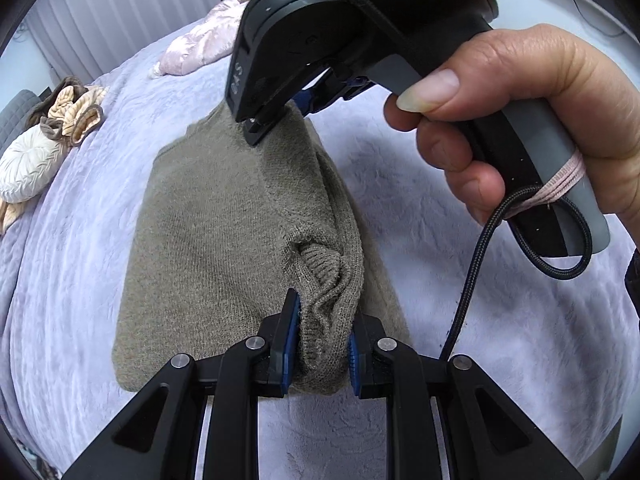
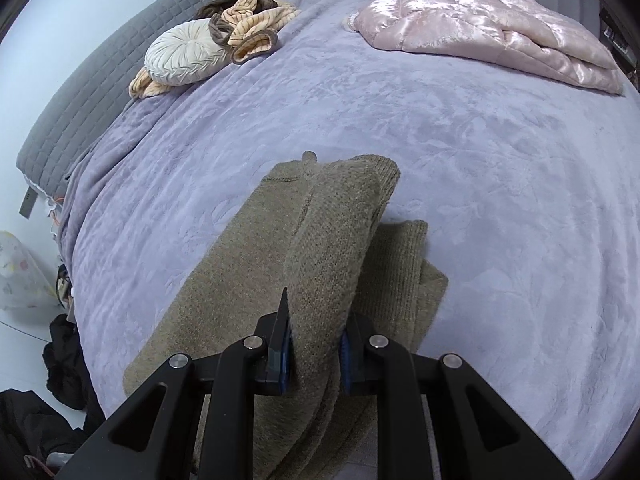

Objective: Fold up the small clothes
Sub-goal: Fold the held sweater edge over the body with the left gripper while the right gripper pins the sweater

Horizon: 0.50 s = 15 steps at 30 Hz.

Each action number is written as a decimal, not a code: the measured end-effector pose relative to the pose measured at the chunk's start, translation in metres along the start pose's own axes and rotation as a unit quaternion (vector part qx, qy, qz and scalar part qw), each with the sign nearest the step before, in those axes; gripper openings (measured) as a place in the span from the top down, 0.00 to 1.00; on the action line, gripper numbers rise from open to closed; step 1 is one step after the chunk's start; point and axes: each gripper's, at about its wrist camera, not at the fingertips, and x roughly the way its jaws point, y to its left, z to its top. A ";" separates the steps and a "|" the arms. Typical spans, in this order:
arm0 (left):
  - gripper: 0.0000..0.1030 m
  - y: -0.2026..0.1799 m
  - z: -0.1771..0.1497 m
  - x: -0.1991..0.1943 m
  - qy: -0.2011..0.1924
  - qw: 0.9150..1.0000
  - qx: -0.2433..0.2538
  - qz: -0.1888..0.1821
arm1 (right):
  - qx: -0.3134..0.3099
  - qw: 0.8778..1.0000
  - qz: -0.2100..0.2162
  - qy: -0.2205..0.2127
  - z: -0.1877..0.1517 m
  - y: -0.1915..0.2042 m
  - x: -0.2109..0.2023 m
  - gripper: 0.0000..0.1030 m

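An olive-brown knit sweater (image 1: 216, 232) lies partly folded on the lilac bedspread (image 1: 460, 208). My left gripper (image 1: 323, 344) is shut on a bunched edge of the sweater near its ribbed cuff. My right gripper (image 1: 280, 118), held by a hand, is shut on the sweater's far end and lifts it. In the right wrist view the right gripper (image 2: 316, 354) pinches a raised fold of the sweater (image 2: 320, 240), with folded layers lying under it to the right.
A pink satin quilt (image 2: 492, 28) lies at the far side of the bed. A white round cushion (image 2: 184, 56) and a striped peach garment (image 2: 252, 24) lie by the grey headboard (image 2: 100, 68). Dark clothes (image 2: 64, 360) lie on the floor at left.
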 end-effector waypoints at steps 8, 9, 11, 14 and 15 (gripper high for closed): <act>0.79 -0.005 -0.010 0.011 0.012 1.000 0.013 0.014 | 0.078 0.997 0.023 -0.018 -0.034 -0.029 0.026 0.80; 0.79 -0.006 -0.008 0.011 0.012 1.000 0.012 0.014 | 0.084 0.996 0.026 -0.023 -0.035 -0.030 0.026 0.80; 0.79 -0.009 -0.007 0.013 0.014 1.000 0.014 0.013 | 0.090 0.995 0.035 -0.039 -0.034 -0.031 0.021 0.80; 0.77 -0.019 -0.009 0.022 0.017 0.999 0.028 0.018 | 0.089 0.994 0.036 -0.042 -0.034 -0.034 0.022 0.80; 0.74 -0.025 -0.010 0.022 0.013 0.999 0.029 0.018 | 0.090 0.995 0.029 -0.034 -0.036 -0.036 0.027 0.80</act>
